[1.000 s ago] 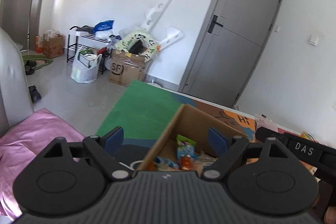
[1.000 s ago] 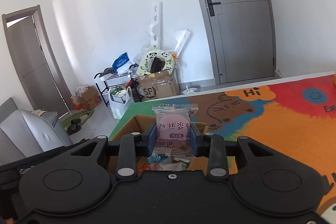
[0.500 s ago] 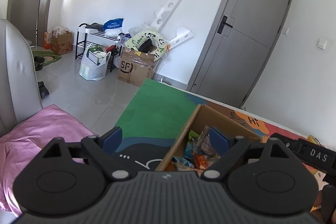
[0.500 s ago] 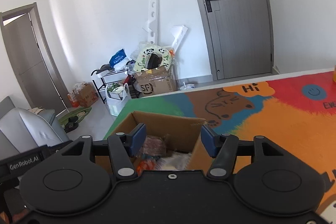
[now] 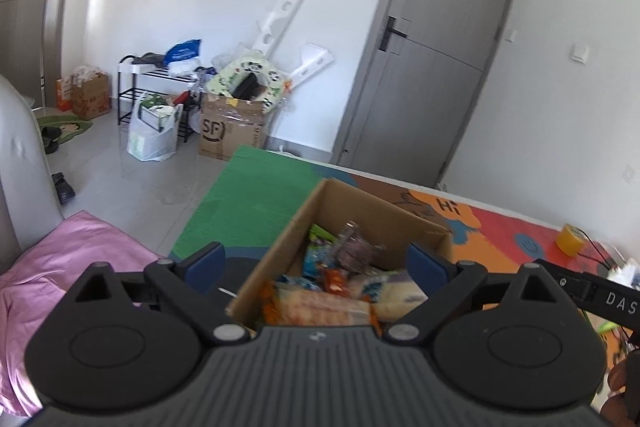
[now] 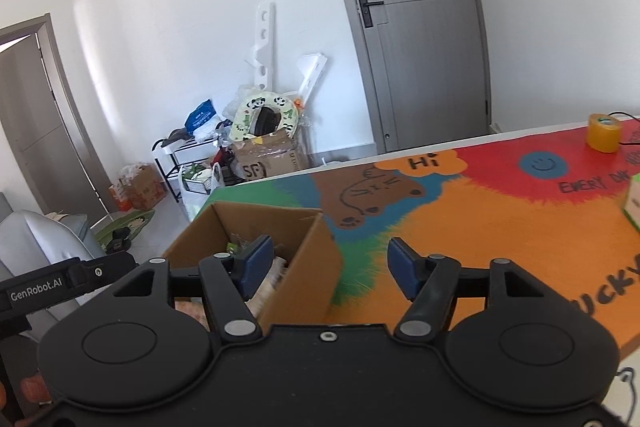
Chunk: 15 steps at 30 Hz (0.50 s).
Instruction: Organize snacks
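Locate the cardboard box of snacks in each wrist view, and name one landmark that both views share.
Left wrist view: the cardboard box sits low at centre, between the open fingers of the left gripper, snack packets showing inside.
Right wrist view: the box sits low, left of centre, behind the left finger of the open right gripper.
Shared landmark: the grey door in the far wall.

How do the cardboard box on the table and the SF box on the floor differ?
The cardboard box stands on the colourful mat and holds snack packets; the SF box stands on the floor by the wall with a panda-print ring on top. The cardboard box shows no print here; the SF box bears black letters. Both are brown and open-topped.
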Each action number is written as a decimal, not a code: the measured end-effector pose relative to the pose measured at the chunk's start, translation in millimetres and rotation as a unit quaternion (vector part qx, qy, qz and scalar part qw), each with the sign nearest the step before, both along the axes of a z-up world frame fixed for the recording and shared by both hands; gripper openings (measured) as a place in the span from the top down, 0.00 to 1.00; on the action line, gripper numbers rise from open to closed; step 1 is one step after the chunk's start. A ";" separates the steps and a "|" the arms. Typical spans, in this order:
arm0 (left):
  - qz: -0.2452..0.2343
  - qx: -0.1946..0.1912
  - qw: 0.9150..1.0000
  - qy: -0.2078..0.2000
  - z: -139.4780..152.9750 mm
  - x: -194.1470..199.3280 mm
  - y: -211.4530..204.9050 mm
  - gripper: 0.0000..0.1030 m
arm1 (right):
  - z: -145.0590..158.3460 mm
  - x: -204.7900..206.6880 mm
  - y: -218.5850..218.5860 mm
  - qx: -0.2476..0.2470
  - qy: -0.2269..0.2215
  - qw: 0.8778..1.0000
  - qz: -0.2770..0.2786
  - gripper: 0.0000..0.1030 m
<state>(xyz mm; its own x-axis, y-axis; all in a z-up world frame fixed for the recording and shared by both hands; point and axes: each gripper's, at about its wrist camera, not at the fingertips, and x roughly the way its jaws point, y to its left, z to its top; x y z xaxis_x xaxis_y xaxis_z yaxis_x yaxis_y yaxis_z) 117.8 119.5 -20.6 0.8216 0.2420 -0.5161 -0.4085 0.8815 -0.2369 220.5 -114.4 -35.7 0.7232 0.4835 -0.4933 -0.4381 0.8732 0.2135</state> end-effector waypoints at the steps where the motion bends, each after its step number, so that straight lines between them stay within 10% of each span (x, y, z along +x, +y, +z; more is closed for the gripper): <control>1: -0.006 0.001 1.000 0.002 1.4 -0.1 -4.2 0.06 | 0.3 -1.8 -4.2 -0.001 0.000 1.000 -0.002 0.36; 15: -0.081 0.036 0.996 0.018 5.0 -10.3 -59.1 0.04 | 7.5 -26.3 -76.5 -0.005 -0.011 0.999 -0.052 0.12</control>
<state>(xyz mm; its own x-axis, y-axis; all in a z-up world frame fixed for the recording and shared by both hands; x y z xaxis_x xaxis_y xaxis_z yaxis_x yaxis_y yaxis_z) 107.5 60.3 -15.6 0.8343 0.1449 -0.5319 -0.2661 0.9509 -0.1583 194.1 -191.0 -28.2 0.7803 0.4003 -0.4806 -0.3490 0.9163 0.1964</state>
